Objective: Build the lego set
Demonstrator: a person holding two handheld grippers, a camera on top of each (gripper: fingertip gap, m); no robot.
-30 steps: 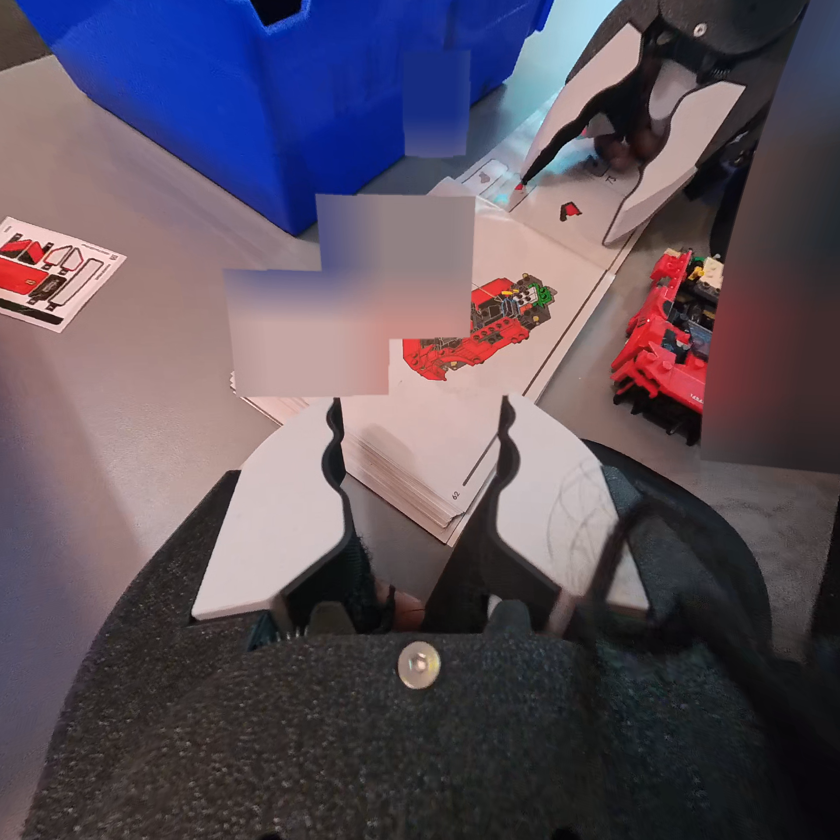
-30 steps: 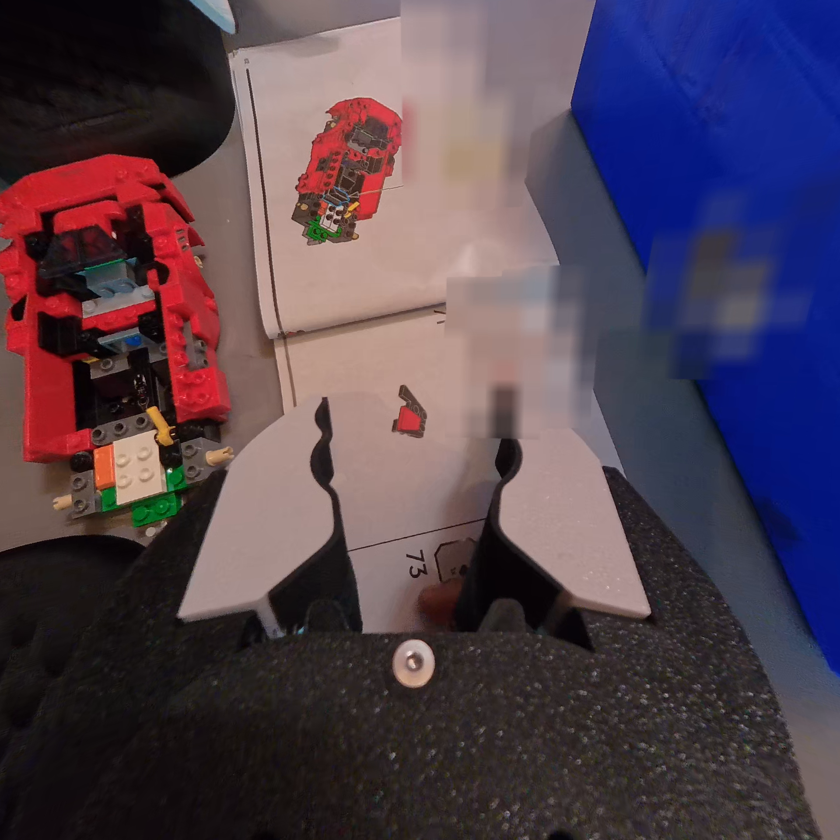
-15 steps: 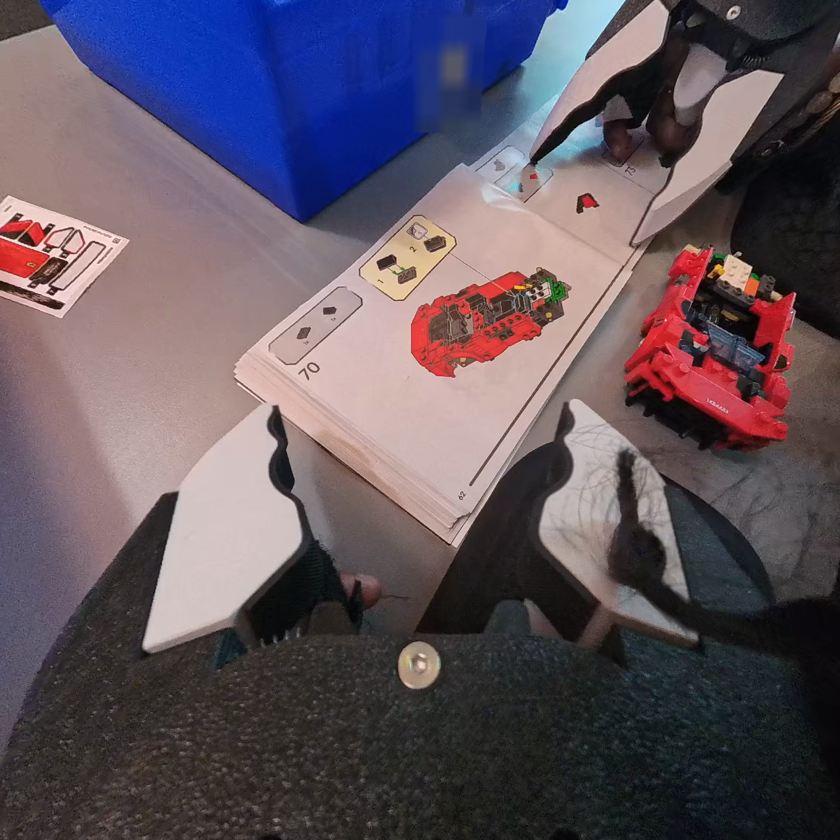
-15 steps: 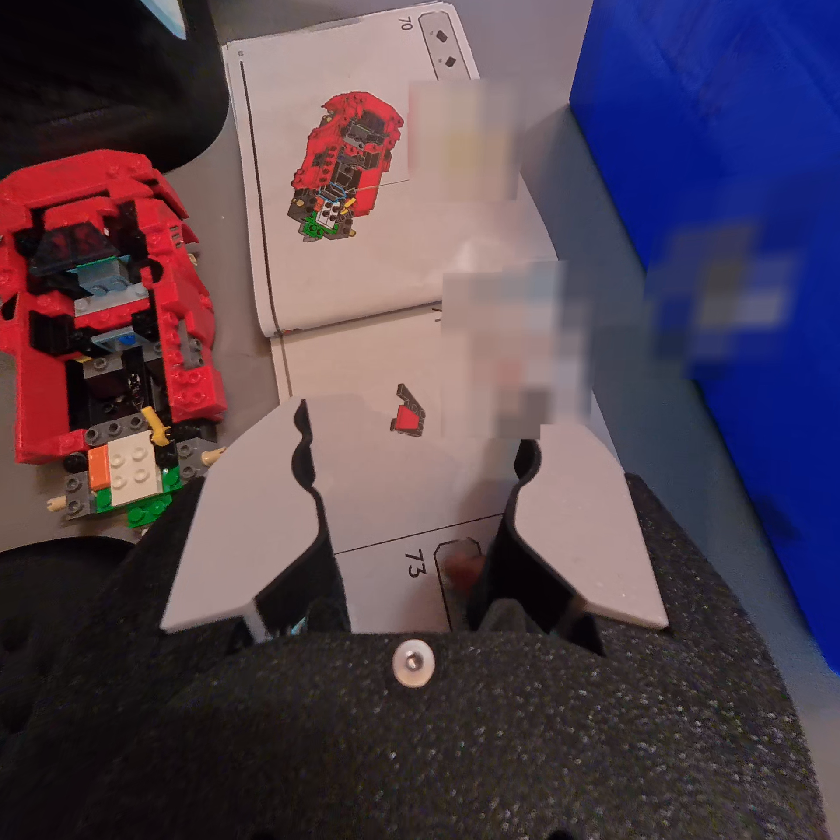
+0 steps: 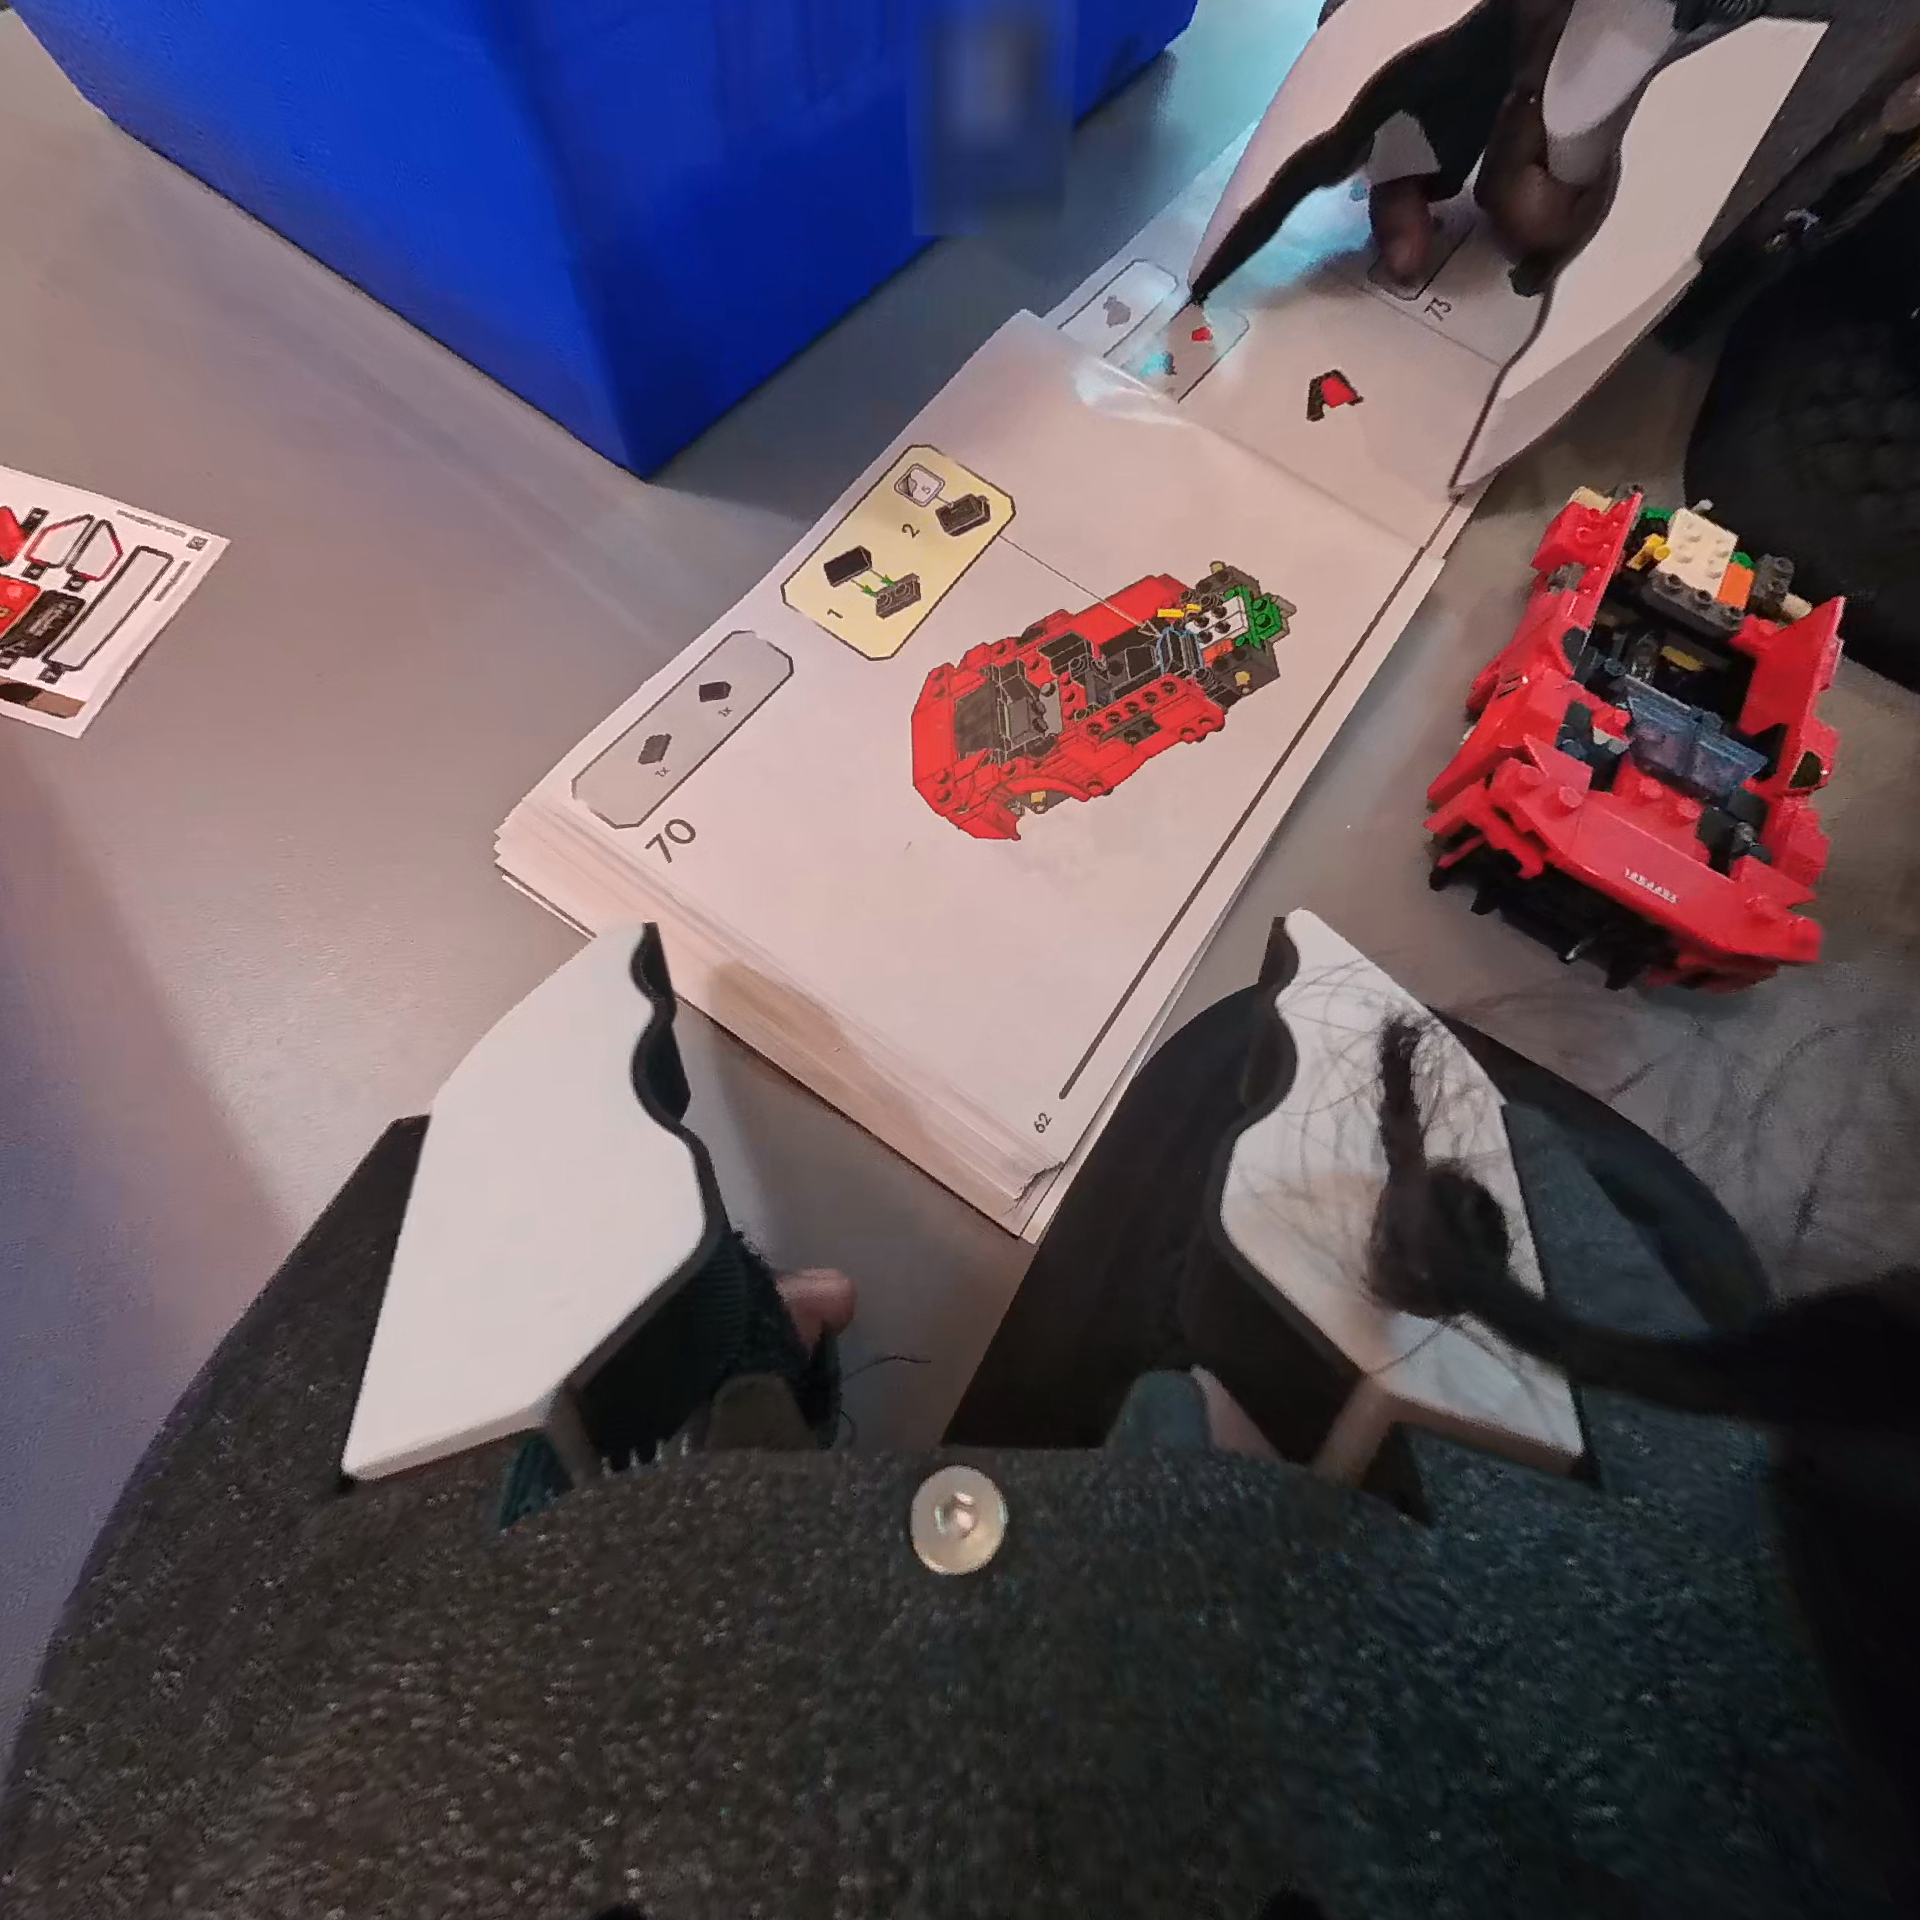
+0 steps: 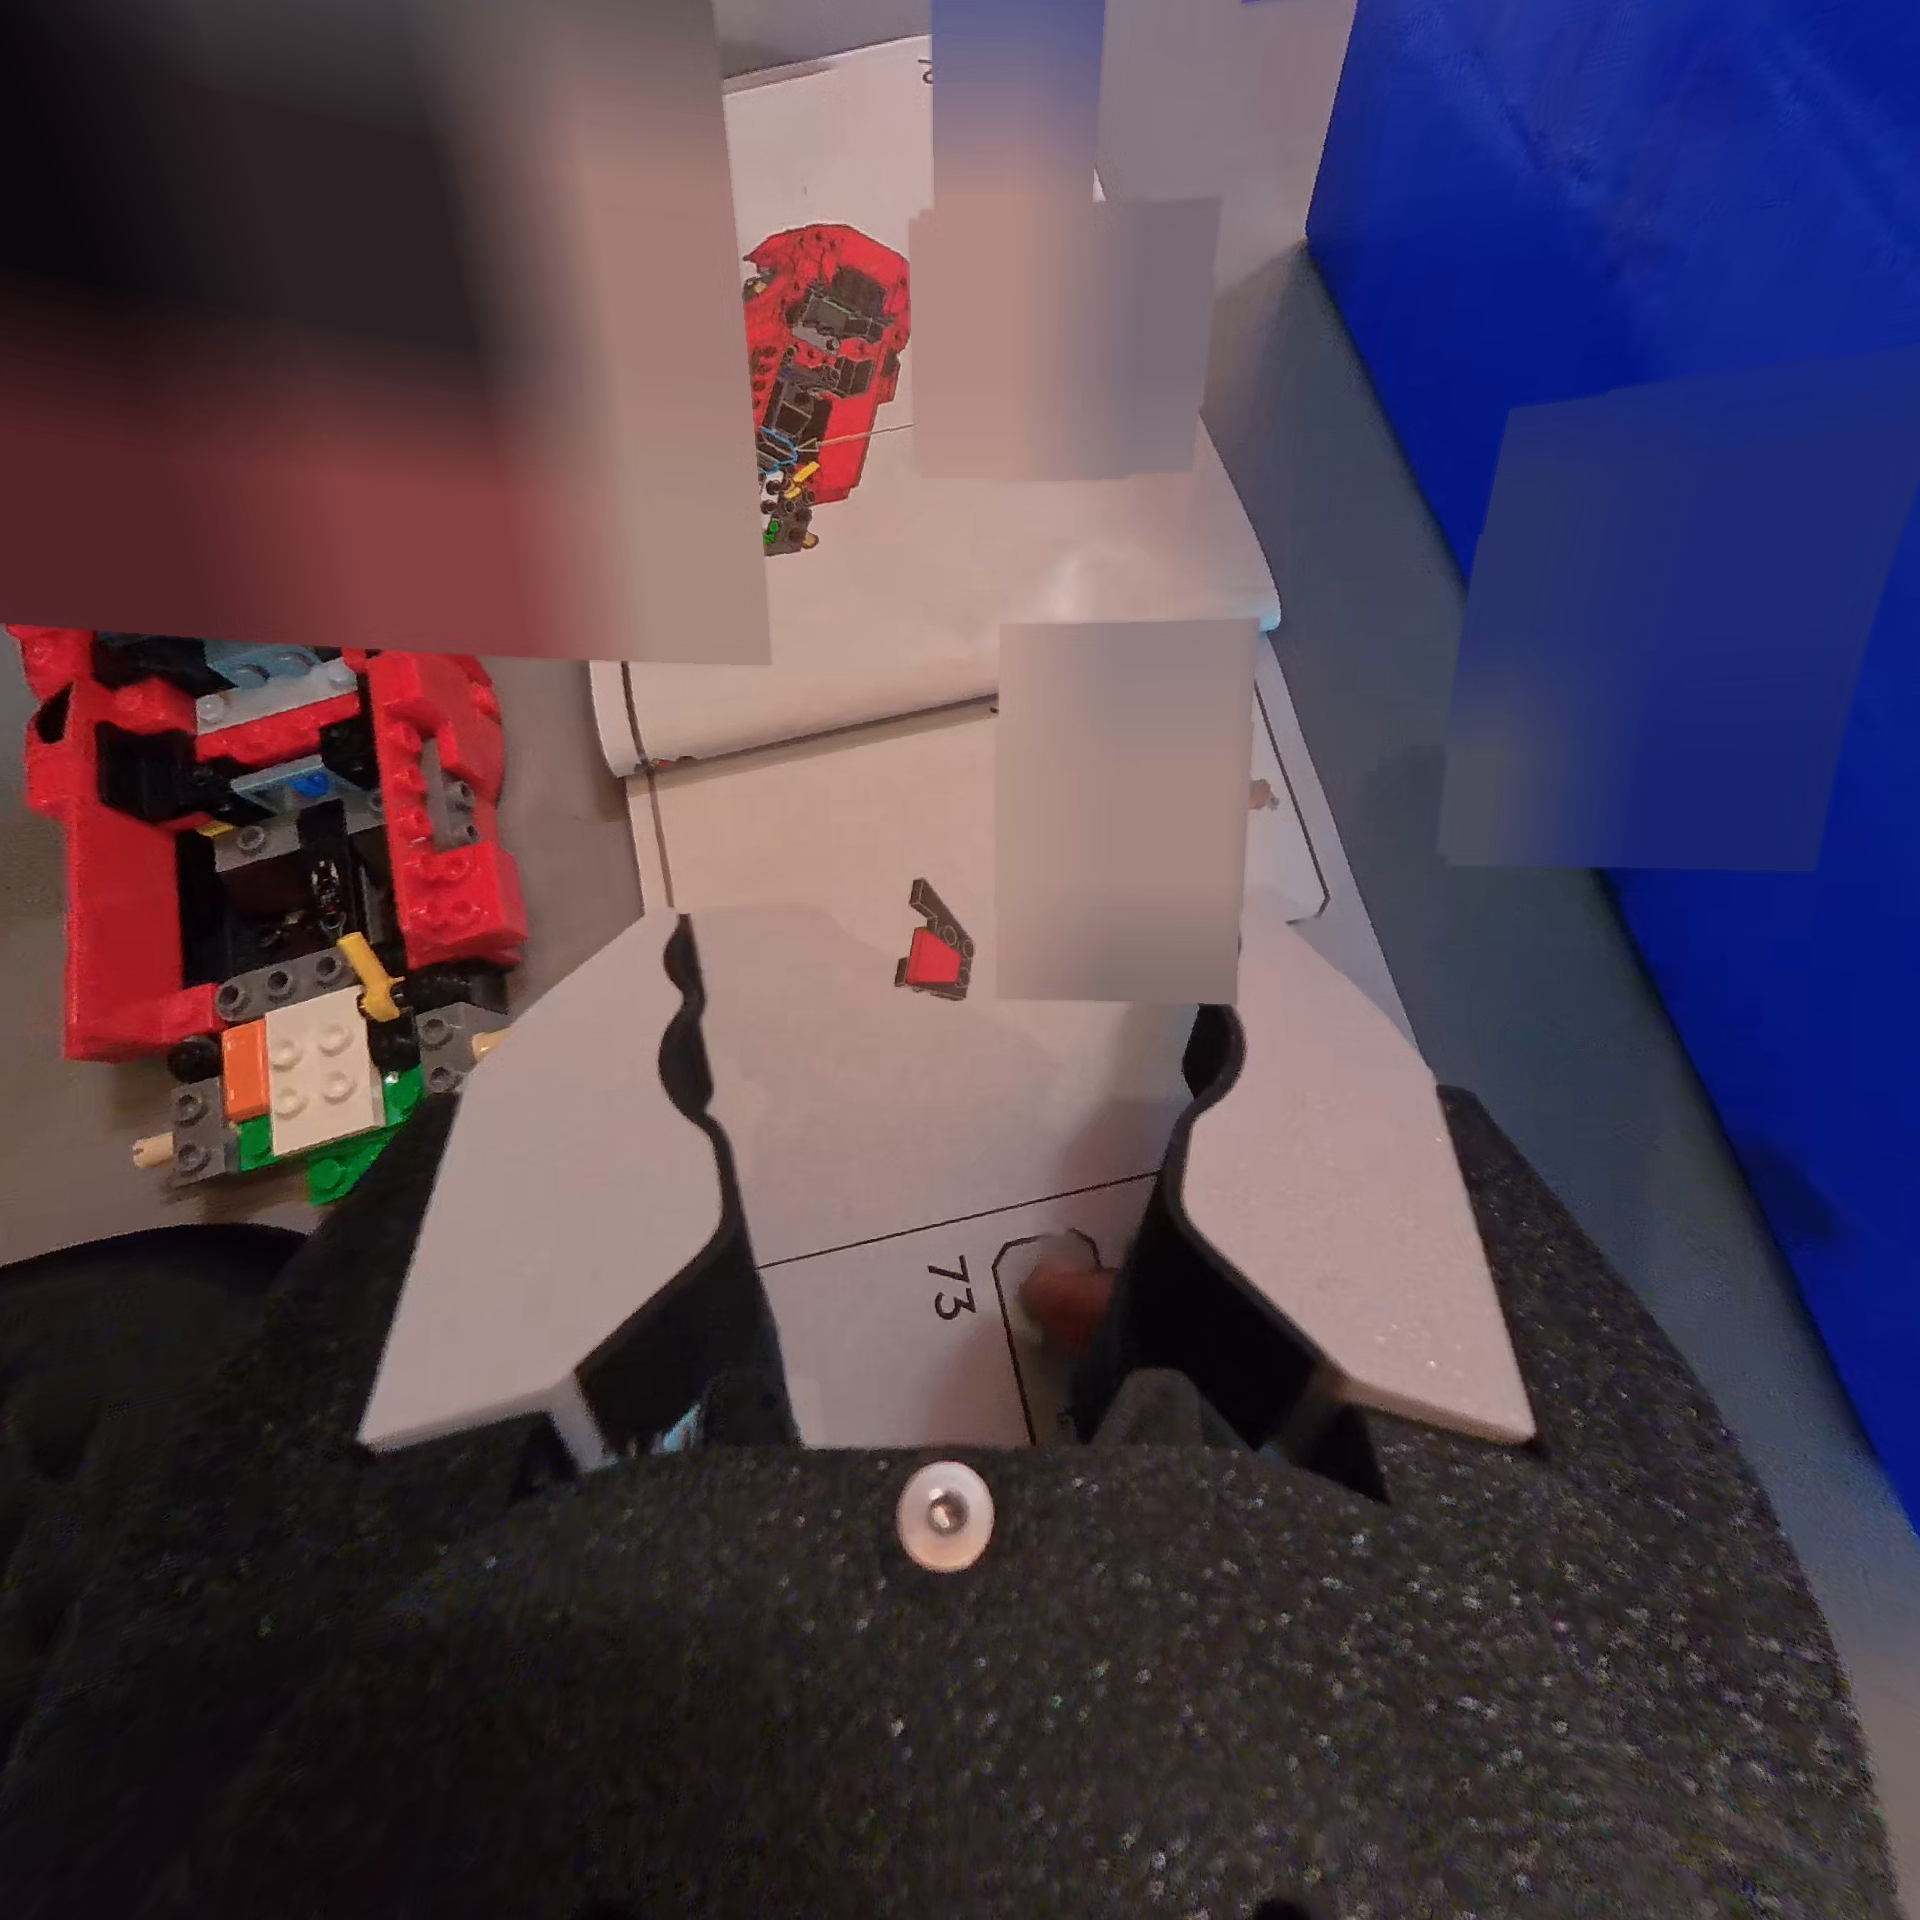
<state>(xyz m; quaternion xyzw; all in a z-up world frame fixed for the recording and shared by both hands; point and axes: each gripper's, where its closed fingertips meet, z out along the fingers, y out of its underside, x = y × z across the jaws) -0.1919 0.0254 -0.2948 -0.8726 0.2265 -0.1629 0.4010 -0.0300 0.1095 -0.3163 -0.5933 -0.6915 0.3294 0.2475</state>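
Two views. Left wrist: our left tongs spread open, empty, over near corner of open instruction booklet on grey surface; red lego car just right of booklet; sticker sheet far left; blue bin behind. Right wrist: our right tongs open, empty, over booklet page; car left, bin right.

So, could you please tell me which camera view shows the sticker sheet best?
The left wrist view: the sticker sheet lies flat on the grey table at the left edge, partly cropped. The right wrist view doesn't show it.
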